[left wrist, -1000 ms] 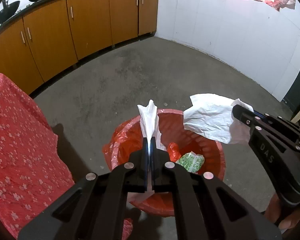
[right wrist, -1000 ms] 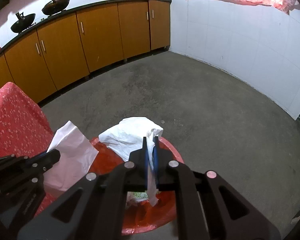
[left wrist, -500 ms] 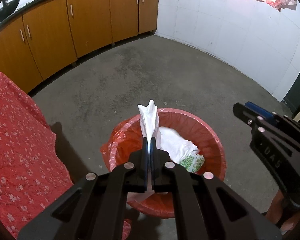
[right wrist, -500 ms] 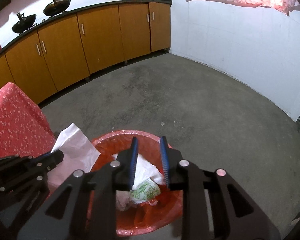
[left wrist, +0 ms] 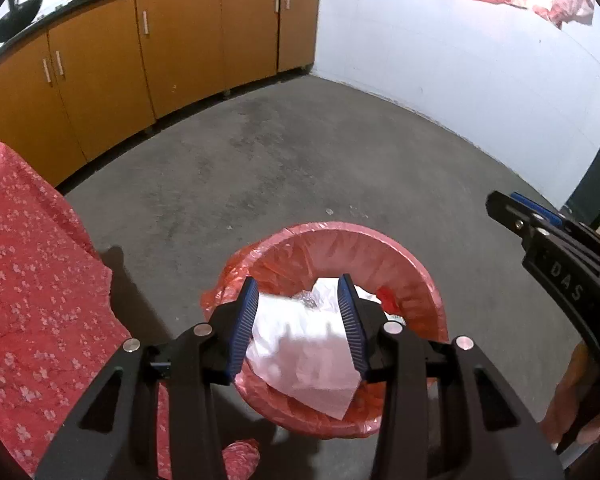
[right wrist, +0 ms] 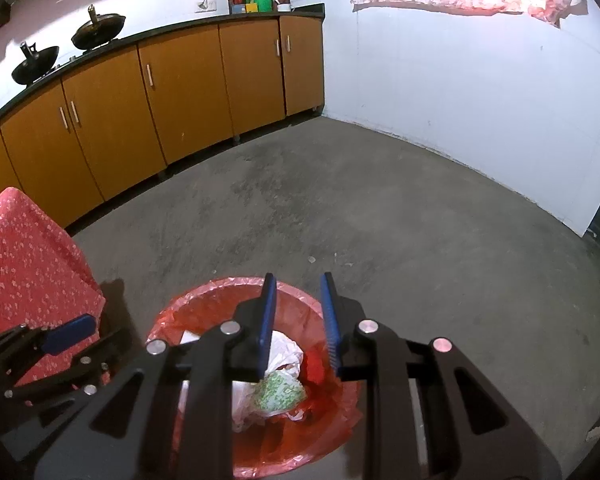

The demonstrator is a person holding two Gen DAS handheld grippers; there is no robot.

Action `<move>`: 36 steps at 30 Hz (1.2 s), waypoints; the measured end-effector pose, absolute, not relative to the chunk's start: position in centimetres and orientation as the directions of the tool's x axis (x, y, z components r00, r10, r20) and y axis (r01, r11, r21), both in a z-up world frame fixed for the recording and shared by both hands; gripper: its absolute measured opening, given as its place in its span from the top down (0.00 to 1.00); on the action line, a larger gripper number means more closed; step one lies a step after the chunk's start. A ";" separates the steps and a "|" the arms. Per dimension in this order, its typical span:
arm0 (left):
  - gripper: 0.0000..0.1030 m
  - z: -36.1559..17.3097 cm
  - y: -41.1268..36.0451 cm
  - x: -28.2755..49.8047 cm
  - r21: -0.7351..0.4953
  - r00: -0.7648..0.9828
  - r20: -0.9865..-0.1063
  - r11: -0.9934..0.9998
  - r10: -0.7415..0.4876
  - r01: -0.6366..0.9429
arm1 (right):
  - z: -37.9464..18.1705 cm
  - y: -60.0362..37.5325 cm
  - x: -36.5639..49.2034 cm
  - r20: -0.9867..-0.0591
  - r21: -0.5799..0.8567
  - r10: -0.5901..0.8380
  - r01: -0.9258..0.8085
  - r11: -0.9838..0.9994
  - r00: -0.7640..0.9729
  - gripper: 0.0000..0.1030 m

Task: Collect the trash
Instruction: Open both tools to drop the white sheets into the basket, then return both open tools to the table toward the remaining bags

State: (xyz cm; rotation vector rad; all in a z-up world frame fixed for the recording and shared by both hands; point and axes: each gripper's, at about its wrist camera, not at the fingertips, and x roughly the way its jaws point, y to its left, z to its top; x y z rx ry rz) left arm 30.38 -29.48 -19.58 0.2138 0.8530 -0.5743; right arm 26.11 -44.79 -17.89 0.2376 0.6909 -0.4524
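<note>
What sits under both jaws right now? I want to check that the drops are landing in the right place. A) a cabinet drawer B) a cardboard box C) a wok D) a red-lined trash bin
D: the red-lined trash bin sits on the floor beneath both grippers, with white paper and a green-patterned wrapper inside it.

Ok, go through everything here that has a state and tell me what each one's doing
left tool: opening, nothing gripped, over the bin
right tool: open, empty
white paper: loose, in the bin
red bin: lined, holding trash
green-patterned wrapper: in the bin
cabinet doors: closed
</note>
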 end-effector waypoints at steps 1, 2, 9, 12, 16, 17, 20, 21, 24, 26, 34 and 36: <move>0.60 -19.4 -29.3 30.5 -0.050 0.522 -0.759 0.834 -0.390 0.550 | -17.8 -44.8 26.1 -0.658 0.062 -0.323 0.476 0.877 0.680 0.77; 0.60 -19.1 -29.0 30.6 -0.051 0.532 -0.754 0.841 -0.386 0.538 | -17.6 -44.8 26.0 -0.656 0.059 -0.326 0.476 0.877 0.681 0.77; 0.60 -14.9 -25.4 31.1 -0.097 0.601 -0.694 0.879 -0.396 0.467 | -15.5 -42.7 26.3 -0.622 0.030 -0.319 0.428 0.903 0.716 0.77; 0.60 -12.4 -22.8 31.2 -0.098 0.647 -0.654 0.892 -0.392 0.441 | -13.9 -40.9 26.9 -0.603 0.032 -0.297 0.394 0.919 0.741 0.77; 0.60 -9.4 -17.9 31.5 -0.106 0.705 -0.609 0.918 -0.363 0.381 | -11.3 -36.7 28.2 -0.570 0.032 -0.244 0.318 0.947 0.785 0.73; 0.59 -8.7 -16.1 31.6 -0.104 0.724 -0.598 0.929 -0.344 0.356 | -10.7 -35.7 28.5 -0.563 0.033 -0.230 0.299 0.954 0.794 0.72; 0.59 -7.1 -11.2 31.6 -0.092 0.769 -0.573 0.955 -0.284 0.283 | -8.6 -31.4 29.7 -0.538 0.039 -0.162 0.216 0.976 0.827 0.70; 0.59 -6.6 -9.3 31.4 -0.087 0.782 -0.567 0.963 -0.257 0.253 | -8.1 -30.1 30.0 -0.533 0.042 -0.139 0.190 0.981 0.835 0.68; 0.58 -5.2 -3.3 30.7 -0.078 0.821 -0.543 0.984 -0.178 0.161 | -6.2 -25.0 31.3 -0.518 0.057 -0.040 0.081 0.995 0.855 0.63; 0.54 -4.6 0.7 29.9 -0.045 0.848 -0.520 0.995 -0.102 0.092 | -5.1 -21.2 32.2 -0.511 0.069 0.033 0.002 0.998 0.859 0.61; 0.53 -5.3 14.0 28.7 0.027 0.841 -0.514 0.983 0.170 -0.183 | -3.9 -5.7 34.3 -0.524 0.117 0.305 -0.287 0.951 0.795 0.54; 0.53 -5.8 16.4 28.2 0.023 0.826 -0.523 0.972 0.212 -0.235 | -4.3 -2.5 34.3 -0.531 0.119 0.350 -0.341 0.932 0.772 0.52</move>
